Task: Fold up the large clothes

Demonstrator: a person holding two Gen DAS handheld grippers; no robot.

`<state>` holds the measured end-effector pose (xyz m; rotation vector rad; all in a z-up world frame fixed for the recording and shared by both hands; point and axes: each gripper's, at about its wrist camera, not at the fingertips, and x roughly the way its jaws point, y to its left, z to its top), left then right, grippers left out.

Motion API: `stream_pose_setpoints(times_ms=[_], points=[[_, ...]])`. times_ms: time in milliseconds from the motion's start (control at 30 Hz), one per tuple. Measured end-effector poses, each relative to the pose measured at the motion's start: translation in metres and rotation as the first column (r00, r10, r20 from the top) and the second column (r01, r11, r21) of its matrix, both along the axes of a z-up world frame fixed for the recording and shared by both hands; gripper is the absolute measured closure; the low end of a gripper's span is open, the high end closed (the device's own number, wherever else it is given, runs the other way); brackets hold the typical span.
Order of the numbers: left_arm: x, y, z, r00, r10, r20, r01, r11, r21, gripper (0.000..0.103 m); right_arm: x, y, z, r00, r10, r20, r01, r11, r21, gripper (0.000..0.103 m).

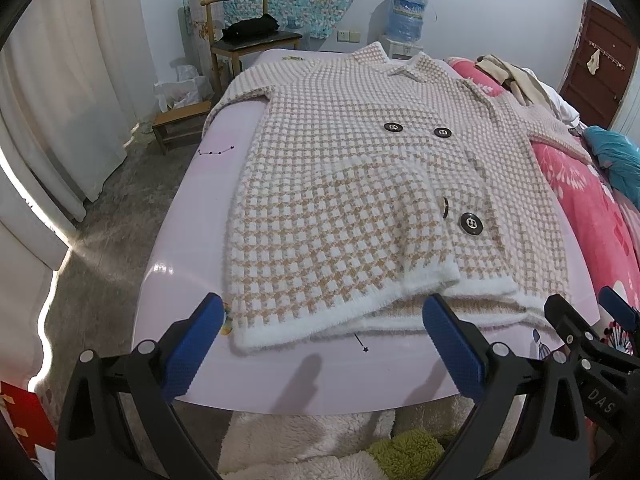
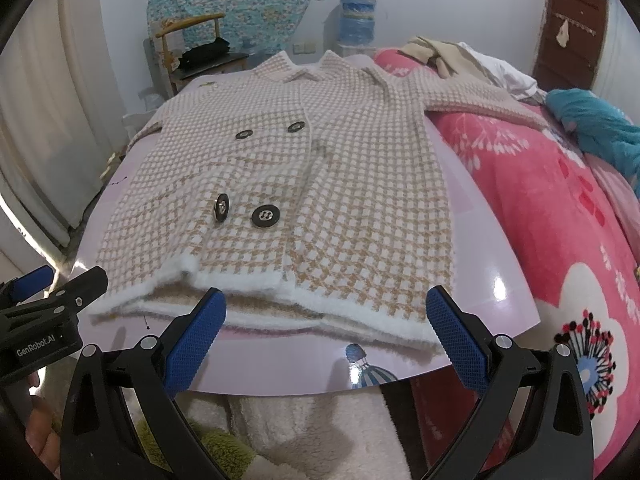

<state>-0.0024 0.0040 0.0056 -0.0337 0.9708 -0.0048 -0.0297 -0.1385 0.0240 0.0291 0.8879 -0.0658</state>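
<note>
A beige-and-white checked knit coat (image 1: 360, 200) (image 2: 304, 184) with large dark buttons lies flat, front up, on a glossy pale pink board (image 1: 192, 208) (image 2: 480, 216). Its white fuzzy hem faces me; the collar points to the far wall. My left gripper (image 1: 324, 344) is open just short of the hem's left part, nothing between its blue pads. My right gripper (image 2: 326, 334) is open over the hem's right part, empty too. Each gripper shows at the edge of the other's view: the right one (image 1: 588, 320) and the left one (image 2: 60, 284).
A pink floral blanket (image 2: 560, 208) with a teal cloth (image 2: 592, 124) and beige clothes covers the bed to the right. Beyond the board stand a wooden chair (image 1: 248, 36), a low stool (image 1: 180, 120) and a water dispenser (image 1: 406, 16). White curtains hang at left. Fluffy rugs lie below the board's near edge.
</note>
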Motion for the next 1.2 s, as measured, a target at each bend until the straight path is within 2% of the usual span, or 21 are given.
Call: stream_pose_setpoints(times_ms=[1200], points=[[-0.0005, 0.003, 0.001, 1.0, 0.0, 0.005, 0.0, 1.0, -0.002, 0.005, -0.003, 0.0001, 0.0005, 1.0, 0.002, 0.0, -0.002, 1.0, -0.001, 0.007]])
